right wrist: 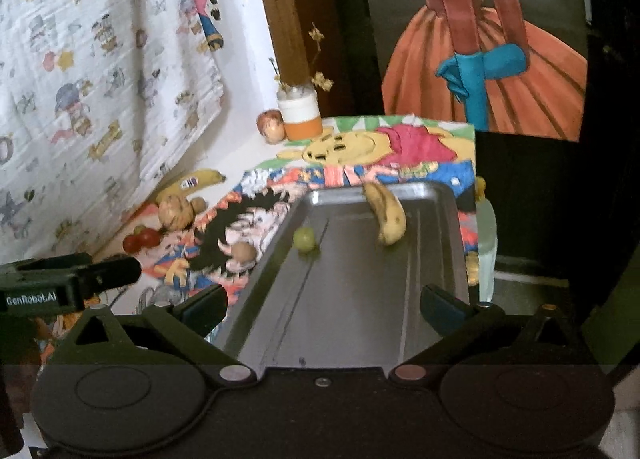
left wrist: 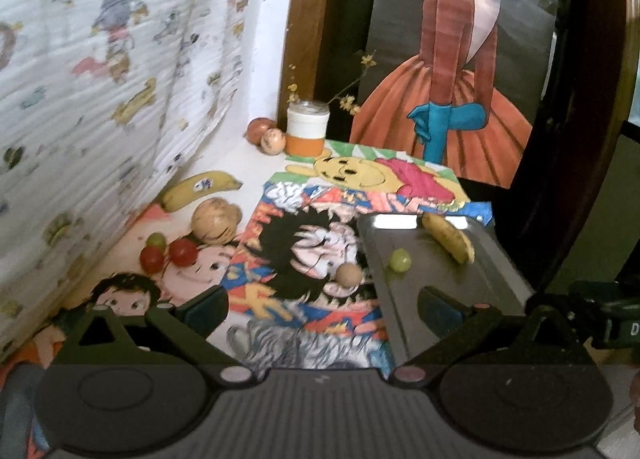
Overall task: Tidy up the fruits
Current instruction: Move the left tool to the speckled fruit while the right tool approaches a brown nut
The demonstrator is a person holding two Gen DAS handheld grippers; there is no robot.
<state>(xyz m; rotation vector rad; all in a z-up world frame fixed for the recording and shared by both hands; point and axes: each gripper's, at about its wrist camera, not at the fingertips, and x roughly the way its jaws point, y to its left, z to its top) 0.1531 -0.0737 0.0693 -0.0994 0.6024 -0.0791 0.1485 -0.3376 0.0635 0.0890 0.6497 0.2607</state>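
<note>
Lying flat on cartoon-printed paper sheets [left wrist: 312, 195]: long rectangular grey metal tray [right wrist: 352, 299], smooth, raised rim, ribbed floor. Sitting inside tray, far end: short curved yellow banana with brown spots [right wrist: 386, 215]; near tray's left wall, small round green grape [right wrist: 306, 239]. Resting just left of tray on the paper: small tan round fruit [left wrist: 349, 275]. Further left of tray, grouped near the wall: two glossy red cherry tomatoes [left wrist: 168, 255], one green grape [left wrist: 157, 239], lumpy beige-brown fruit [left wrist: 214, 221], long yellow banana with sticker [left wrist: 200, 187]. Standing beyond tray's far end, in the corner: white-and-orange cylindrical jar holding dried yellow flowers [left wrist: 307, 127], two reddish round fruits [left wrist: 266, 135] touching beside it. Hanging left of tray: white quilted cartoon-print cloth [left wrist: 100, 79]. Standing behind tray: brown wooden post [right wrist: 280, 19], painted picture of an orange pleated dress [left wrist: 448, 99]. Hovering over paper at tray's left edge: left gripper [left wrist: 322, 313], black, spread wide, gripping nothing. Hovering over tray's near end: right gripper [right wrist: 324, 305], likewise spread wide, nothing between pads.
</note>
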